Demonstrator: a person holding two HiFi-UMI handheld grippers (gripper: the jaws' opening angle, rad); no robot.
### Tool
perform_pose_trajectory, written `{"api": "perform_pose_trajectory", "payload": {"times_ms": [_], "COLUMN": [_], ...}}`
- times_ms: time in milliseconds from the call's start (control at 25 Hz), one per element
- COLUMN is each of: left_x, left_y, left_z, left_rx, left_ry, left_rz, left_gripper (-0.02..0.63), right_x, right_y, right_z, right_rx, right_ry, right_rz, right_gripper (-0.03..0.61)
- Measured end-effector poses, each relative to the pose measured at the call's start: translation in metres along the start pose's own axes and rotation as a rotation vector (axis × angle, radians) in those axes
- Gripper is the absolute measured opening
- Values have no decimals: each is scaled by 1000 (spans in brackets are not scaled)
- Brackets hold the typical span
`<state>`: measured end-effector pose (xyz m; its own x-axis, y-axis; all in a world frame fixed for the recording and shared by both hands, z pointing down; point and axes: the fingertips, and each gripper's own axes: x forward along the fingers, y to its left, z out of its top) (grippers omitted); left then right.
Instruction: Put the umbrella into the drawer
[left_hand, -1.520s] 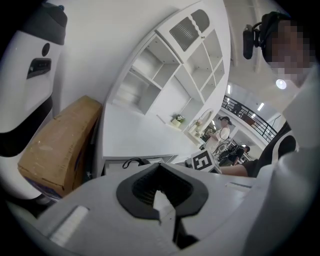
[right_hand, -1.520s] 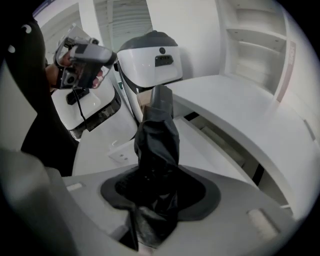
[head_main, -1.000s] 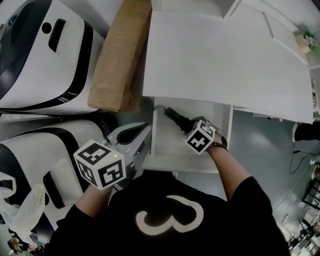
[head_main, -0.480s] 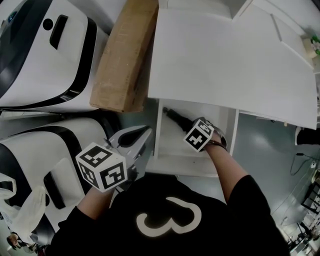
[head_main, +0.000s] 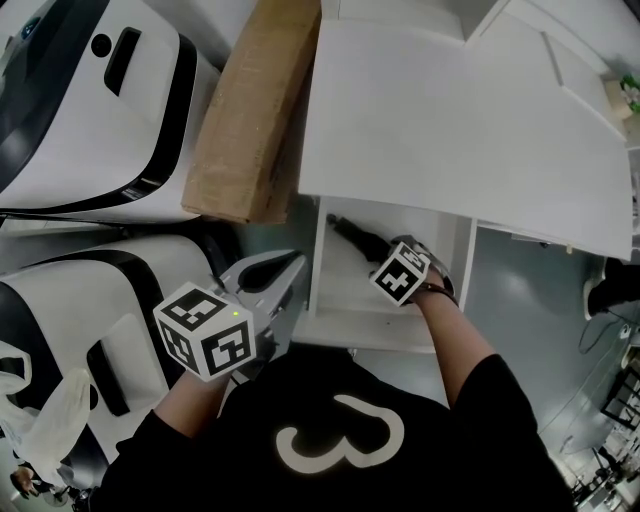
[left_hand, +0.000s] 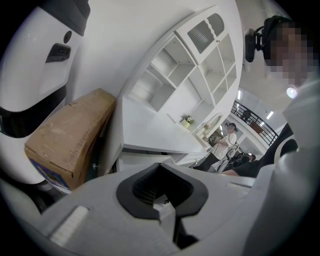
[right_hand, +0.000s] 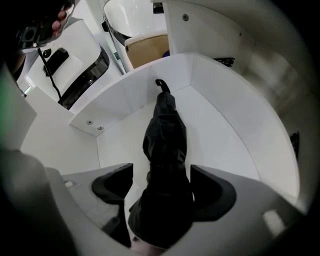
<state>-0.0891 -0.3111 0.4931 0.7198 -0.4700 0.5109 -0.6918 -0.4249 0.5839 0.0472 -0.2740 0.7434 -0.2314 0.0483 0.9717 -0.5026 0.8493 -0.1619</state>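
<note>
The black folded umbrella (head_main: 352, 231) lies in the open white drawer (head_main: 370, 330), its strap end towards the back corner. My right gripper (head_main: 385, 252) points steeply down over the umbrella's near end. In the right gripper view the umbrella (right_hand: 165, 145) runs between the jaws of the right gripper (right_hand: 162, 187), which have just been opening. They stand wide, with a gap showing on the left side. My left gripper (head_main: 278, 270) hangs outside the drawer's left side. In its own view the left gripper (left_hand: 162, 192) is shut on nothing.
A white desk top (head_main: 460, 120) overhangs the drawer. A brown cardboard box (head_main: 250, 110) leans left of it. White machine housings with black trim (head_main: 80, 110) fill the left side. A plastic bag (head_main: 50, 420) sits at the lower left.
Little differs in the head view. The right gripper stays over the umbrella in the drawer, and the left gripper keeps its place.
</note>
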Motion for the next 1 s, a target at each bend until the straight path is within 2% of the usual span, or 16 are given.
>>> {"api": "perform_pose_trajectory", "payload": {"times_ms": [200, 360, 640, 720, 840, 1000], "left_x": [-6, -12, -25, -28, -35, -47], "left_y": [-7, -19, -49, -64, -87, -120], "left_z": [-2, -4, -9, -10, -10, -14], "left_rx": [0, 12, 40, 57, 101, 158], "left_ry": [-9, -24, -52, -60, -81, -112], "left_rz": [-5, -19, -41, -55, -77, -104], "left_gripper": [5, 5, 5, 5, 5, 5], "right_x": [-22, -57, -151, -186, -241, -309], "right_y": [-1, -3, 15, 22, 35, 63], "right_z": [-1, -4, 18, 22, 22, 12], "right_rx": [44, 90, 116, 150, 182, 221], "right_ry": [-44, -106, -390, -493, -651, -869], "right_rz": [4, -32, -48, -55, -97, -145], "right_gripper": [354, 353, 343, 304, 157, 53]}}
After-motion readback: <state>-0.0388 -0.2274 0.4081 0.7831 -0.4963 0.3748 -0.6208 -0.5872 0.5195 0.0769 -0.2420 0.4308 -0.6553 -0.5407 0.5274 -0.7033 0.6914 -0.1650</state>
